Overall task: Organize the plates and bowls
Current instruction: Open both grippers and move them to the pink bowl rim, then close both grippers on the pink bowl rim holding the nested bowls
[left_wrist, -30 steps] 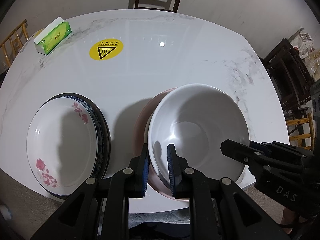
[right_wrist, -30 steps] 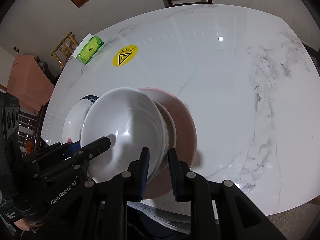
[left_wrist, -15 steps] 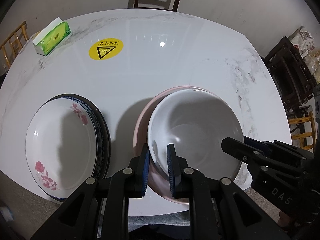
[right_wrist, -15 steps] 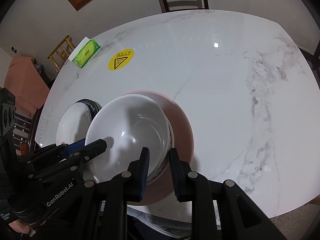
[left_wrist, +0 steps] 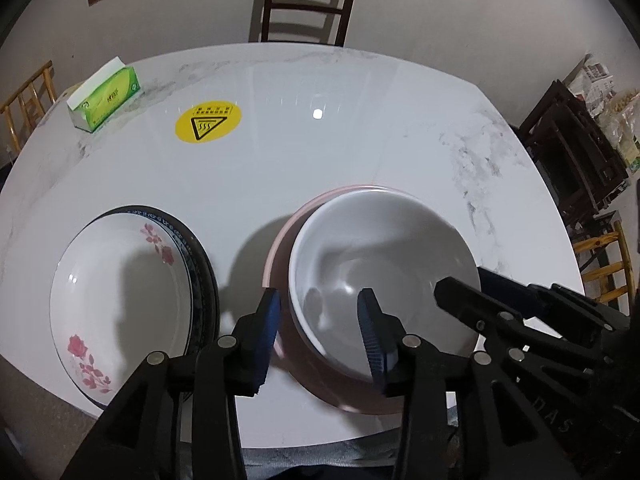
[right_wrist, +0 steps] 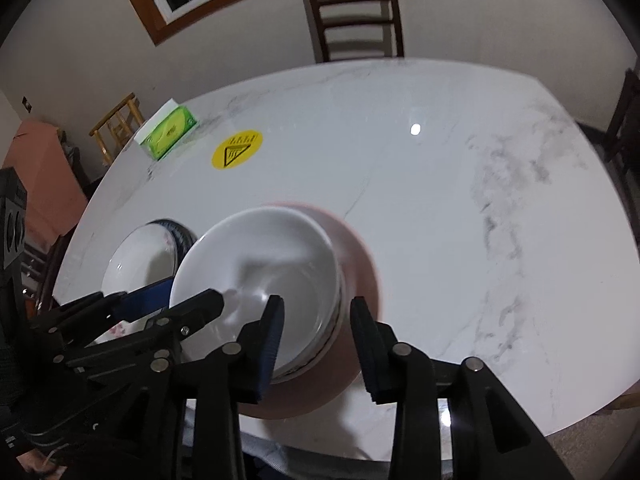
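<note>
We record a white marble-veined table [left_wrist: 360, 152] bearing a green tissue box [left_wrist: 105, 99] and a round yellow heat-warning sticker [left_wrist: 208, 123], with a dark wooden chair [left_wrist: 304, 4] against the wall behind. The white bowl [left_wrist: 380, 272] sits nested on the pink plate [right_wrist: 360, 264], beside the floral plate [left_wrist: 120, 292] on its dark-rimmed plate. Our left gripper [left_wrist: 320, 334] and right gripper [right_wrist: 316, 340] both stand spread open around the bowl's near rim, gripping nothing; "DAS" shows on the right gripper's body.

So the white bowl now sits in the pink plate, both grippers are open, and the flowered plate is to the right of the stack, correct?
Not quite: the flowered plate lies to the left of the stack, as the left wrist view shows. The rest holds: the white bowl sits in the pink plate, and the left gripper and right gripper are both open.
</note>
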`<action>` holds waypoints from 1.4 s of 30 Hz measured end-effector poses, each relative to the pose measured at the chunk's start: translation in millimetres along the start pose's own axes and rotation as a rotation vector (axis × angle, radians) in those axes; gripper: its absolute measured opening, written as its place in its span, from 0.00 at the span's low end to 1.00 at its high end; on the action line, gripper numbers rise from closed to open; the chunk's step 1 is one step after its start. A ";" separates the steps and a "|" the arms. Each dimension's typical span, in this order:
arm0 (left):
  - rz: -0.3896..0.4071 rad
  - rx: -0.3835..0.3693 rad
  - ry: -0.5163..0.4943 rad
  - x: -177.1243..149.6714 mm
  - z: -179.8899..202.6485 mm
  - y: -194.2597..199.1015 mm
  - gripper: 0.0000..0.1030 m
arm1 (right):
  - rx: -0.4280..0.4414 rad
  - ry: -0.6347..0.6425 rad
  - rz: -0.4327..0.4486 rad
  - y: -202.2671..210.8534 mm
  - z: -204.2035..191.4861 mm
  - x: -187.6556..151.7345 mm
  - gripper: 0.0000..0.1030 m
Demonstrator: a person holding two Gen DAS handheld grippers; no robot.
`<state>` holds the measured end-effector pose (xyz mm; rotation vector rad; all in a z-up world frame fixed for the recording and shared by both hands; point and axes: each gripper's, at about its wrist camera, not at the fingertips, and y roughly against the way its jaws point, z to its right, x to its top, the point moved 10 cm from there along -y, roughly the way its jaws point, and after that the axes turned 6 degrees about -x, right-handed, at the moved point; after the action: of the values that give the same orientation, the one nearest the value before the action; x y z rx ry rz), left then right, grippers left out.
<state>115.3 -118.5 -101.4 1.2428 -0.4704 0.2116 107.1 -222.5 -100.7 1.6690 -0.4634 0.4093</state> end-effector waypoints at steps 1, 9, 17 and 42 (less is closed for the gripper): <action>0.008 -0.002 0.002 0.5 -0.1 0.9 0.40 | 0.000 -0.005 0.012 1.7 0.4 0.8 0.35; 0.077 0.006 -0.004 0.5 -4.4 11.6 0.52 | 0.019 -0.066 0.094 14.5 7.3 2.1 0.41; 0.214 0.096 -0.025 3.5 -18.0 38.4 0.59 | -0.006 -0.066 0.232 43.7 15.4 1.2 0.45; 0.289 0.091 0.015 -22.7 -45.9 54.6 0.79 | 0.036 -0.160 0.142 39.6 33.6 -25.1 0.46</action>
<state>83.6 -55.6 -76.0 1.2578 -0.6332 0.4912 65.3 -259.0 -85.0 1.7165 -0.6998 0.3915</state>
